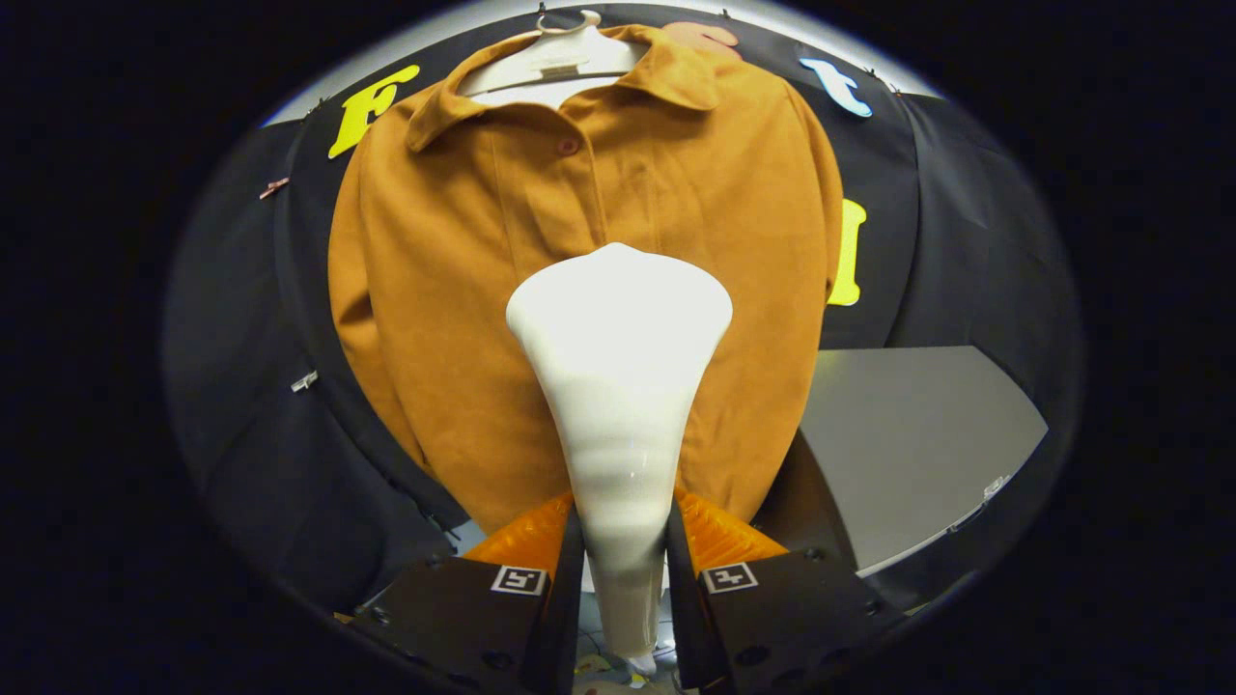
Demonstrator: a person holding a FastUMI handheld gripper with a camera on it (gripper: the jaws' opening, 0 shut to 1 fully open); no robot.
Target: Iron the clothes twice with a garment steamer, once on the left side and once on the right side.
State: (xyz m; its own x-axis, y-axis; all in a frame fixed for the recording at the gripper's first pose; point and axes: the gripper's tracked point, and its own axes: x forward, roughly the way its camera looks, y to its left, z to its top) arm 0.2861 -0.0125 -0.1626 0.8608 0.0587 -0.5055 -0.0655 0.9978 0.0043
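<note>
A brown button-up shirt (483,290) hangs on a white hanger (560,53) against the black booth wall. My gripper (623,526) is shut on the neck of a white garment steamer (618,386), both fingers pressing its sides. The steamer's wide head points up along the shirt's button placket, about at mid-chest height and right in the middle of the garment. The head covers the lower middle of the shirt. How close the head is to the cloth I cannot tell.
A grey table top (917,434) lies to the right of the shirt, beyond the right finger. Black cloth walls (251,386) surround the shirt on both sides, held by small clips (304,382).
</note>
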